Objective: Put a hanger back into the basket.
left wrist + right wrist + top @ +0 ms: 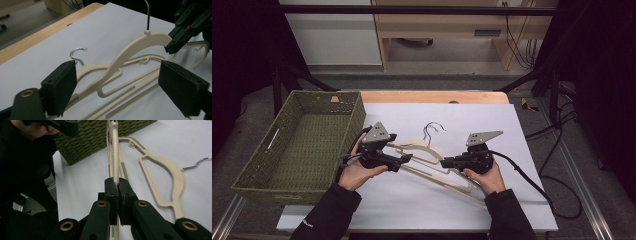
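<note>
I am holding one cream hanger with my right gripper: its fingers are pressed together on the thin shoulder of the hanger, which is running edge-on straight away from the pads toward the woven basket. In the high view the same right gripper is sitting at the right end of the hangers, and the hanger's long axis is stretching leftward from it toward my other hand.

My left gripper is standing with its fingers well apart and gripping nothing. Seen from it, the lifted hanger is arching ahead and above the gap between the pads, its near arm sloping down into that gap, while a second hanger is lying flat on the white sheet below.

I am judging that the basket lies just beyond the left gripper, so the hanger's free end, not the clamped end, is nearer the basket; the right hand must carry it along its own axis.
</note>
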Demonstrator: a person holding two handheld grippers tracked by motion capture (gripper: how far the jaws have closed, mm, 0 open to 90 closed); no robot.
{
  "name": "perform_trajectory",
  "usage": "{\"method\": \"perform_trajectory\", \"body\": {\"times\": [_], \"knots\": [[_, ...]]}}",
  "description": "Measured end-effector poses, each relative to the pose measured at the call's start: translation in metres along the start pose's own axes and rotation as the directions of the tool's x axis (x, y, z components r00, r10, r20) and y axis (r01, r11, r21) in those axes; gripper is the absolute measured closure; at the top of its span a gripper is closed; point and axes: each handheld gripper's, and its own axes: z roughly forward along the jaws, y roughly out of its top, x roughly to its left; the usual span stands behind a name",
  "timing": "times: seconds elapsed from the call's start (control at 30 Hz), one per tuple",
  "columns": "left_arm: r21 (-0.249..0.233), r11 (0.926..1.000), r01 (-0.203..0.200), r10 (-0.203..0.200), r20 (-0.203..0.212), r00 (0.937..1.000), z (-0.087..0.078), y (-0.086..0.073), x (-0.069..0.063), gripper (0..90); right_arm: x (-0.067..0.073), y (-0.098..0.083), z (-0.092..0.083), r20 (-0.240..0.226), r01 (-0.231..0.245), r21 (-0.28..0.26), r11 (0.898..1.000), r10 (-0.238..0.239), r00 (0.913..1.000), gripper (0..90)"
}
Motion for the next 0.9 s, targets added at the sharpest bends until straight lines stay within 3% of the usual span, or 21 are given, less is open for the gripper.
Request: {"method": "perform_trajectory", "body": {"times": [0.17, 0.3, 0.33, 0.37, 0.4, 0.5, 0.53, 0.57, 0.77, 0.83, 0.87, 0.9], "knots": [[0.039, 0.9983, -0.044, 0.043, 0.035, 0.9985, 0.012, 0.000, -0.007, 25.6, 0.007, -0.003, -0.002, -0.018, 0.023, 0.026, 0.999, -0.022, 0.9996, 87.6], [0.061, 0.9964, -0.059, 0.055, 0.060, 0.9967, 0.023, 0.000, -0.010, 33.3, 0.009, -0.005, -0.001, -0.030, 0.038, 0.040, 0.998, -0.037, 0.9989, 87.5], [0.068, 0.9960, -0.057, 0.053, 0.066, 0.9964, 0.026, -0.001, -0.010, 39.0, 0.011, -0.006, 0.000, -0.035, 0.041, 0.045, 0.998, -0.039, 0.9986, 87.5], [0.077, 0.9951, -0.062, 0.056, 0.071, 0.9958, 0.027, -0.001, -0.010, 39.0, 0.011, -0.006, 0.000, -0.035, 0.041, 0.045, 0.998, -0.039, 0.9986, 87.5], [0.087, 0.9939, -0.067, 0.060, 0.075, 0.9954, 0.029, -0.001, -0.010, 46.1, 0.012, -0.006, 0.000, -0.040, 0.046, 0.048, 0.998, -0.044, 0.9982, 87.5], [0.115, 0.9885, -0.098, 0.088, 0.093, 0.9918, 0.030, -0.002, -0.012, 51.7, 0.012, -0.006, 0.000, -0.047, 0.049, 0.049, 0.998, -0.047, 0.9978, 87.5], [0.126, 0.9873, -0.096, 0.084, 0.104, 0.9911, 0.031, -0.003, -0.013, 60.0, 0.012, -0.006, 0.001, -0.054, 0.054, 0.055, 0.997, -0.052, 0.9972, 87.6], [0.126, 0.9873, -0.096, 0.084, 0.104, 0.9911, 0.031, -0.003, -0.013, 62.3, 0.012, -0.006, 0.001, -0.054, 0.054, 0.055, 0.997, -0.052, 0.9972, 87.6], [0.174, 0.9762, -0.129, 0.113, 0.101, 0.9884, 0.029, -0.004, -0.014, 67.1, 0.012, -0.007, 0.002, -0.057, 0.058, 0.071, 0.996, -0.054, 0.9969, 87.3], [0.177, 0.9761, -0.126, 0.110, 0.100, 0.9889, 0.028, -0.005, -0.016, 68.1, 0.012, -0.007, 0.002, -0.046, 0.059, 0.075, 0.995, -0.056, 0.9974, 86.1], [0.175, 0.9777, -0.115, 0.097, 0.109, 0.9893, 0.028, -0.006, -0.017, 72.7, 0.013, -0.008, 0.002, 0.011, 0.077, 0.062, 0.995, -0.078, 0.9969, 82.9], [0.184, 0.9757, -0.119, 0.098, 0.119, 0.9880, 0.027, -0.007, -0.017, 72.7, 0.013, -0.008, 0.002, 0.011, 0.077, 0.062, 0.995, -0.078, 0.9969, 82.9]]}}
